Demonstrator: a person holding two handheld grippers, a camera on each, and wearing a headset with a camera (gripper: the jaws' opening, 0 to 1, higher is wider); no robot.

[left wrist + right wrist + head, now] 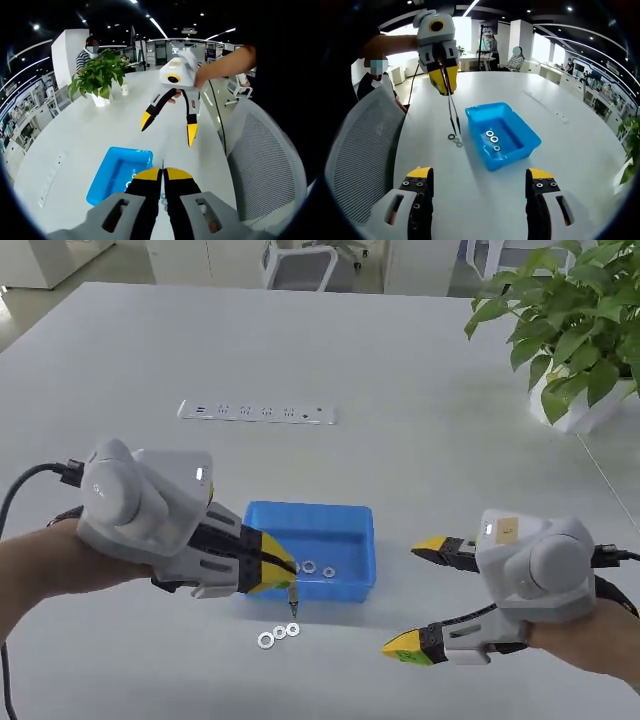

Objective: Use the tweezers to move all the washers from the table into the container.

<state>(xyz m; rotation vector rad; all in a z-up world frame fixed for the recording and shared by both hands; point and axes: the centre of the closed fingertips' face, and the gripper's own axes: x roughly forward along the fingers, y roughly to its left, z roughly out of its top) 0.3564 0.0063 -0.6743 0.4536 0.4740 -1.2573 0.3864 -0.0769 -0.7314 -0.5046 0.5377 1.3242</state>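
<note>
A blue container (345,522) sits on the white table with three washers (494,139) inside it. Three more washers (279,633) lie in a short row on the table just in front of it. My left gripper (280,568) is shut on metal tweezers (452,112), whose tips hang just above the loose washers (454,140), beside the container's near wall. My right gripper (408,600) is open with nothing between its jaws, and it hovers to the right of the container (520,131). In the left gripper view the tweezers (163,166) stick out between the shut jaws, with the right gripper (169,126) beyond.
A white power strip (255,412) lies further back on the table. A potted plant (575,330) stands at the far right corner. A grey mesh chair (360,145) is at the table's near edge. People stand in the background.
</note>
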